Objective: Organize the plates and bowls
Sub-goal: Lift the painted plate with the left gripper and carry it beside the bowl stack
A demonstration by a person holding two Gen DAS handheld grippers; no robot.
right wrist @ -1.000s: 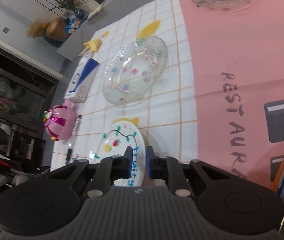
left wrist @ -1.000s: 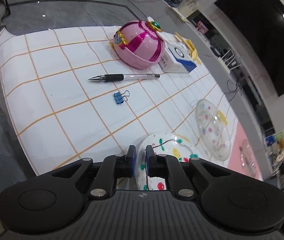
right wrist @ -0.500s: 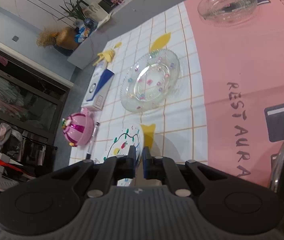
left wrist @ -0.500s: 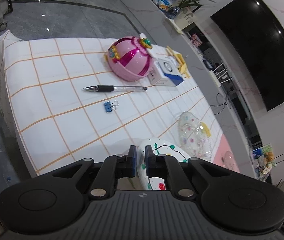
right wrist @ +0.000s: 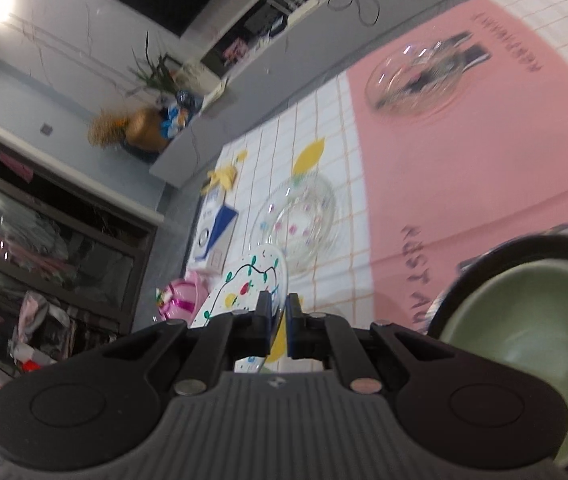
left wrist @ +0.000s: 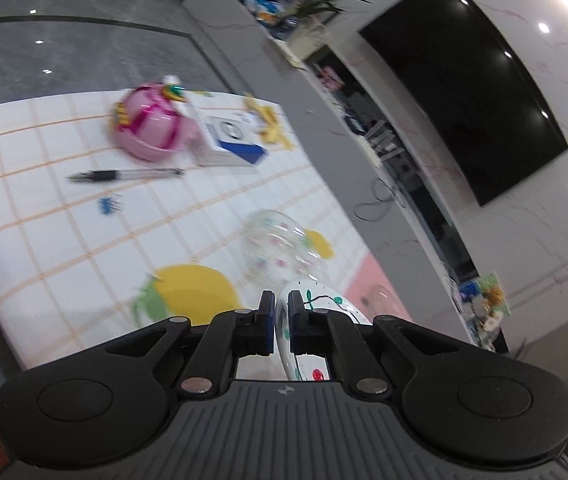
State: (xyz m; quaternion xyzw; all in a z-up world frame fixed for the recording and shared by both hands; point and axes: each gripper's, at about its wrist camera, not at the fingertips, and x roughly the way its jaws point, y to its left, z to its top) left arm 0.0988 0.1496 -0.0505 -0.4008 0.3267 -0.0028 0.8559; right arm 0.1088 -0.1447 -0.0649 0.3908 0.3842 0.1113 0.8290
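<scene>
A white plate painted with a green vine and coloured dots [left wrist: 336, 306] is held above the cloth between both grippers. My left gripper [left wrist: 281, 300] pinches one rim, its jaws closing tight on it. My right gripper [right wrist: 277, 300] is shut on the opposite rim of the white plate [right wrist: 243, 288]. Beyond it a clear glass plate with coloured dots [right wrist: 300, 220] [left wrist: 279, 248] lies on the checked cloth. Farther off, on the pink mat, stands a clear glass bowl [right wrist: 416, 76]. Close at the right is a green bowl with a dark rim [right wrist: 524, 320].
A pink dome toy [left wrist: 147, 128], a white and blue box [left wrist: 227, 140], a pen [left wrist: 123, 175] and a blue binder clip [left wrist: 107, 204] lie at the far left of the table. A yellow lemon print [left wrist: 195, 292] shows on the cloth below the plate.
Both grippers have risen with the white plate, lifting it off the cloth and uncovering the lemon print. The right gripper's jaws closed on the rim. The green bowl has come into the right view.
</scene>
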